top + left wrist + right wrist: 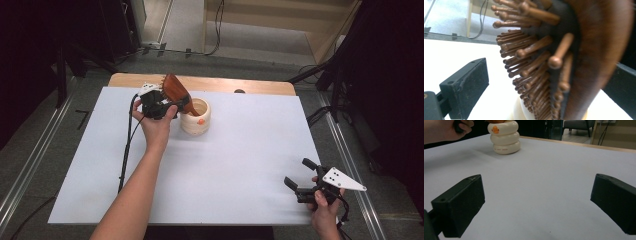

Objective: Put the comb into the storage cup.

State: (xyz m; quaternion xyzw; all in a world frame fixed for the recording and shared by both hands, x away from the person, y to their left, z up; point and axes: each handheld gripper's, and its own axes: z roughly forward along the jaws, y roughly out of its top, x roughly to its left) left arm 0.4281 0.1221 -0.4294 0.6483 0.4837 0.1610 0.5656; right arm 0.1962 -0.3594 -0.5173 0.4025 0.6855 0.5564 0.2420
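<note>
We see the wooden hairbrush (175,90) standing with its handle down in the cream ribbed cup (196,117), which sits on the white table (240,165) near the far edge, a little left of the middle. The left gripper (172,104) is at the brush with its jaws wide apart; in the left gripper view a gap shows between the left jaw and the bristles, so nothing is clamped. We judge that the brush, being top-heavy and leaning, could tip the light cup over or slide out, mostly if a jaw catches on the bristles when the hand pulls away. The right gripper (296,186) rests near the right front corner of the table, also spread open and empty. The cup carries an orange mark (495,129) and one line of small writing, too small for us to read.
</note>
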